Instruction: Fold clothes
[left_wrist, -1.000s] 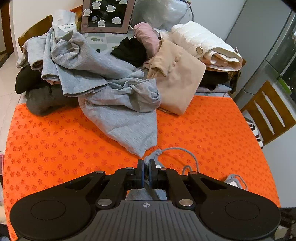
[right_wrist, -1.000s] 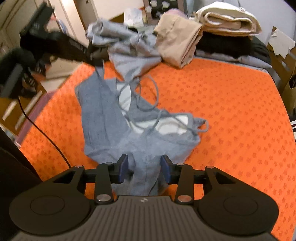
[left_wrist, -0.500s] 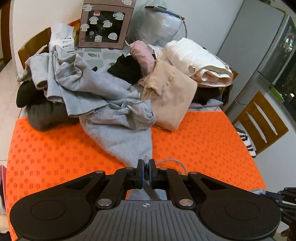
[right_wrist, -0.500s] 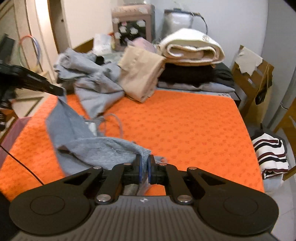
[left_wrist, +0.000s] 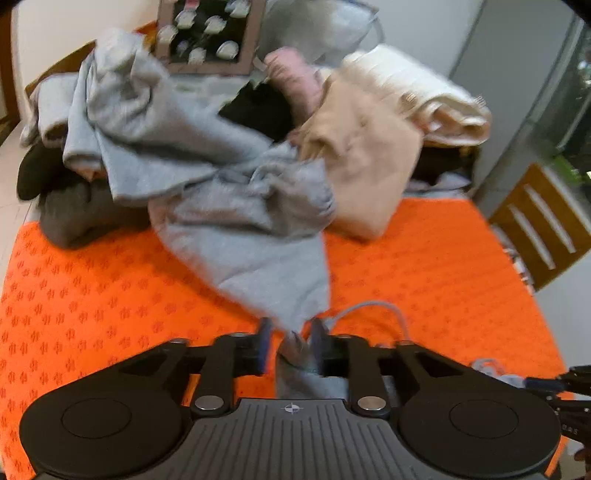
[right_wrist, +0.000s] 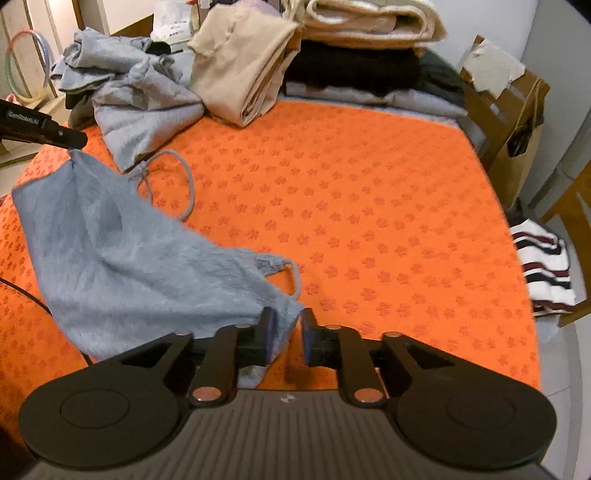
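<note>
A blue-grey strappy top (right_wrist: 122, 258) lies spread on the orange mat (right_wrist: 369, 206) at the left. My right gripper (right_wrist: 283, 334) stands open around the top's near corner, the cloth loose between its fingers. My left gripper (left_wrist: 290, 345) is open too, with the top's other corner (left_wrist: 295, 354) bunched between its fingers; in the right wrist view its tip (right_wrist: 74, 140) sits at the top's far corner. A thin strap (left_wrist: 373, 308) loops on the mat just beyond it.
A heap of grey clothes (left_wrist: 207, 173), a folded beige garment (left_wrist: 365, 162) and a rolled cream blanket (right_wrist: 373, 20) fill the mat's far side. A striped garment (right_wrist: 543, 266) lies on a wooden chair at right. A patterned box (left_wrist: 207, 33) stands behind.
Both grippers were shut on the top's corners half a second ago and now stand open. The top has gone from hanging stretched between them to lying on the mat.
</note>
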